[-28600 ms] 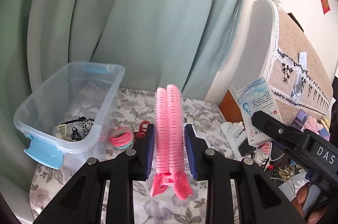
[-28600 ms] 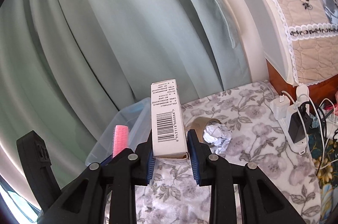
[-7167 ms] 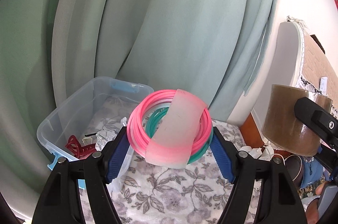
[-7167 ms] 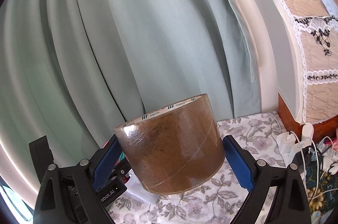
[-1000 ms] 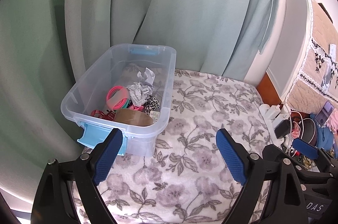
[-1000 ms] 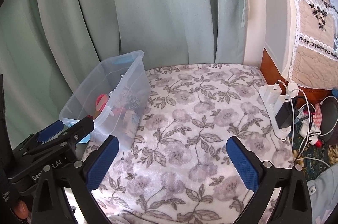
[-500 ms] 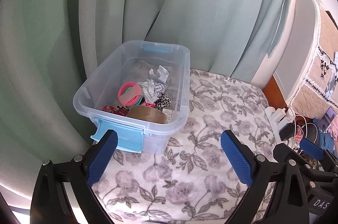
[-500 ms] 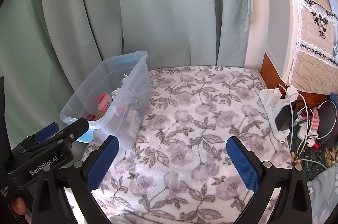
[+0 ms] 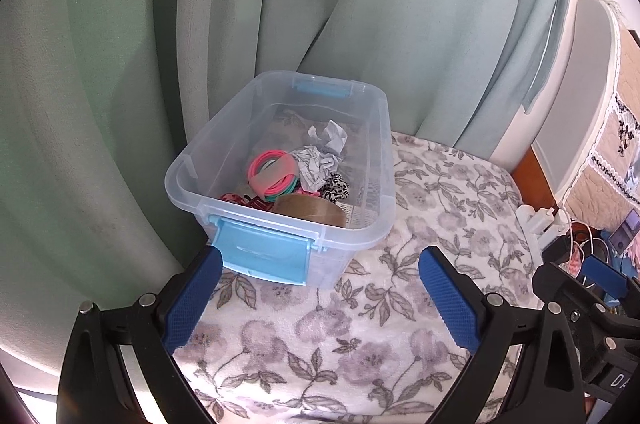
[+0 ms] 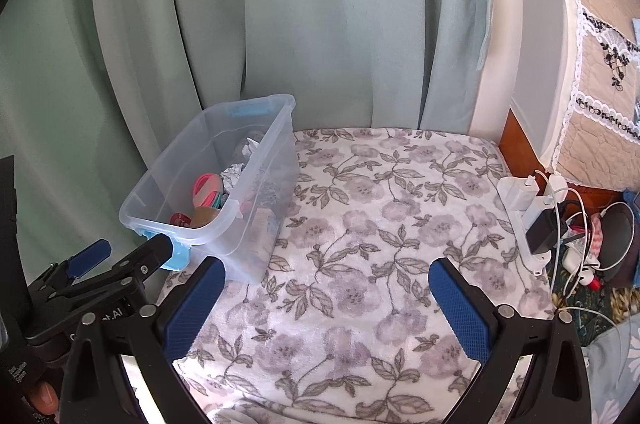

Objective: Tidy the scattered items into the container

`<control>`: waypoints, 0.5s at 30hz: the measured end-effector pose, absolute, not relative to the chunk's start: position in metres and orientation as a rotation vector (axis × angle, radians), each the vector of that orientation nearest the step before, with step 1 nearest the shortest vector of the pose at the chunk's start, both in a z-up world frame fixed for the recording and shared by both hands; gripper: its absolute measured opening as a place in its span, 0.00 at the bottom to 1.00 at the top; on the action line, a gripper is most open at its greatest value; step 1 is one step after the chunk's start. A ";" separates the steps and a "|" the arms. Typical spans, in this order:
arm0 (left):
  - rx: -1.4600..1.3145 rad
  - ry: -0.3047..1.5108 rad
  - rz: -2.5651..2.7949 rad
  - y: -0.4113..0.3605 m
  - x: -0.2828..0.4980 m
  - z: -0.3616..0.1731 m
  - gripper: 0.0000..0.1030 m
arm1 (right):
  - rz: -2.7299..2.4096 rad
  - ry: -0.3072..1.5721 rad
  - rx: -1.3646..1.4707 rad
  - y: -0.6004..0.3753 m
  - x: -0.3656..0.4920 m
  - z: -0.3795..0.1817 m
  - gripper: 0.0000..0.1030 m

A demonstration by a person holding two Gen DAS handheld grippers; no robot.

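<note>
Left wrist view: hovering above the floral cloth (image 9: 400,376) with the left gripper (image 9: 320,304) spread wide, holding nothing; facing the clear container (image 9: 376,224) with blue latch (image 9: 264,256), just ahead; lying inside, the pink and green hair bands (image 9: 274,176), crumpled paper (image 9: 320,160), brown tape roll (image 9: 312,212), red clip (image 9: 236,200).

Right wrist view: hanging over the cloth with the right gripper (image 10: 326,308) also parted wide and gripping nothing; seeing the container at the left by the green curtain (image 10: 320,16); showing a power strip (image 10: 524,200) with cables at the right edge.
</note>
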State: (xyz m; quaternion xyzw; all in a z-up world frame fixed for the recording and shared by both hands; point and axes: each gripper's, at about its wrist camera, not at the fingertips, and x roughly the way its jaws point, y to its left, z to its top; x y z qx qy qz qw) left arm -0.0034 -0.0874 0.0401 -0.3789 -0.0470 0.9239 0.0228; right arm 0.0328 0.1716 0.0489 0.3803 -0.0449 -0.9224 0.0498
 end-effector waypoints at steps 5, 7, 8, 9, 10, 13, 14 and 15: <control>-1.170 -0.150 2.852 -0.095 -0.003 0.038 0.96 | -2.805 -0.110 1.174 0.164 0.032 0.050 1.00; -1.166 -0.143 2.856 -0.096 -0.003 0.038 0.96 | -2.806 -0.109 1.177 0.162 0.032 0.050 1.00; -1.166 -0.142 2.858 -0.096 -0.003 0.038 0.96 | -2.807 -0.108 1.177 0.161 0.032 0.050 1.00; -1.167 -0.145 2.859 -0.096 -0.002 0.037 0.96 | -2.807 -0.105 1.177 0.160 0.033 0.050 1.00; -1.171 -0.148 2.861 -0.097 -0.003 0.037 0.96 | -2.807 -0.101 1.178 0.160 0.033 0.050 1.00; -1.175 -0.154 2.863 -0.099 -0.003 0.036 0.96 | -2.810 -0.096 1.178 0.158 0.034 0.051 1.00; -1.174 -0.155 2.864 -0.099 -0.002 0.035 0.96 | -2.810 -0.097 1.179 0.158 0.034 0.051 1.00; -1.172 -0.153 2.865 -0.099 -0.002 0.036 0.96 | -2.810 -0.097 1.179 0.158 0.034 0.051 1.00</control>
